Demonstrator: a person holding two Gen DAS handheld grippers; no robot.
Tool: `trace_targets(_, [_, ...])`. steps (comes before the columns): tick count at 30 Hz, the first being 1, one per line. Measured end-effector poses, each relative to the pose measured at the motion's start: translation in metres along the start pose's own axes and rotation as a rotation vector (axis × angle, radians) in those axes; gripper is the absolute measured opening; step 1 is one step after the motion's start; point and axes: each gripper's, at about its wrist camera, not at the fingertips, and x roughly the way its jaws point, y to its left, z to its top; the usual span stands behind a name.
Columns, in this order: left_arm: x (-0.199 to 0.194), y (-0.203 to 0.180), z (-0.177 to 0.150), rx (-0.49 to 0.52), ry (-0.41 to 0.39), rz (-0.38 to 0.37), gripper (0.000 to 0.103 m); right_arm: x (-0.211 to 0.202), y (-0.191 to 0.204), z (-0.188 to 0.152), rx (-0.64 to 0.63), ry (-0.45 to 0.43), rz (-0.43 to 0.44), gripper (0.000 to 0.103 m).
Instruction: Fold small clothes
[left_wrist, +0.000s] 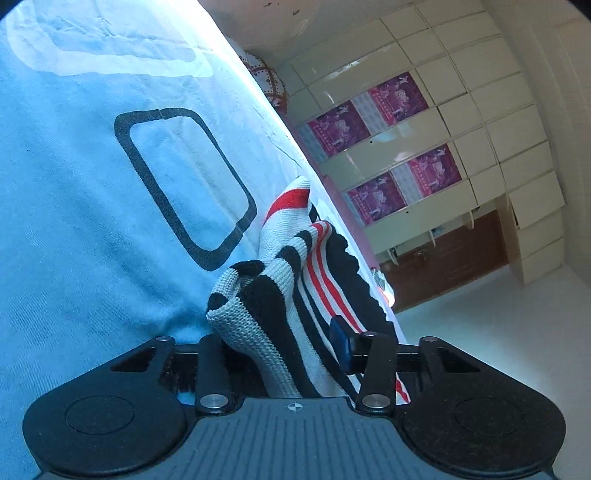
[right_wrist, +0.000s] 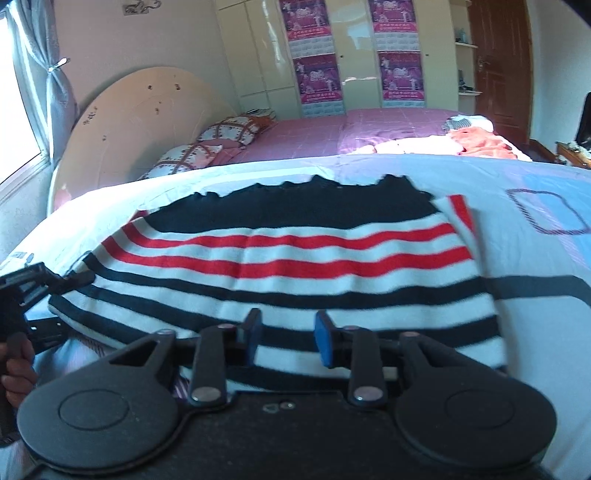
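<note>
1. Two views are given; in the left wrist view the striped knit garment (left_wrist: 295, 280) is seen bunched between the fingers of the left gripper (left_wrist: 280, 347). Its fabric is clamped there, one blue pad (left_wrist: 341, 341) pressing its side while the other pad is hidden behind the knit. Beyond the fingers a pale blue bedspread (left_wrist: 92, 221) is spread.

2. In the right wrist view the garment (right_wrist: 288, 251) is laid out flat on the bedspread (right_wrist: 546, 314) ahead of the right gripper (right_wrist: 286, 338). Its fingers (right_wrist: 253, 334) are held narrowly apart over the near hem; whether cloth is pinched cannot be told. The left gripper (right_wrist: 40, 291) is seen at the garment's left edge, beside the fingers.

3. The fold is judged barely begun: one edge is gathered, the body is still spread.
</note>
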Motion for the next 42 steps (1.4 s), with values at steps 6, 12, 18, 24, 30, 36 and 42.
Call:
trace_targets(6, [0.002, 0.009, 0.005, -0.033, -0.006, -0.013, 0.026, 0.030, 0.028, 0.012, -0.074, -0.019, -0.015, 0.009])
trace_targets(12, [0.004, 0.006, 0.006, 0.012, -0.019, -0.029, 0.026, 0.052, 0.043, 0.019, -0.114, 0.023, -0.023, 0.009])
trace_targets(18, [0.005, 0.012, 0.010, -0.076, -0.028, -0.047, 0.026, 0.064, 0.041, 0.009, -0.116, 0.039, -0.035, 0.008])
trace_targets(24, [0.011, -0.012, 0.011, 0.062, -0.027, 0.040, 0.019, 0.062, 0.030, 0.007, -0.088, 0.029, 0.013, 0.008])
trace_targets(30, [-0.004, -0.082, 0.018, 0.276, -0.075, -0.006, 0.018, 0.060, 0.021, 0.003, -0.074, 0.007, 0.066, 0.008])
trace_targets(36, [0.010, -0.185, -0.002, 0.520, -0.040, -0.068, 0.018, 0.055, -0.008, 0.011, 0.046, 0.029, 0.184, 0.005])
trace_targets(42, [0.054, -0.255, -0.071, 0.724, 0.139, -0.097, 0.018, -0.018, -0.098, 0.012, 0.241, -0.114, 0.195, 0.012])
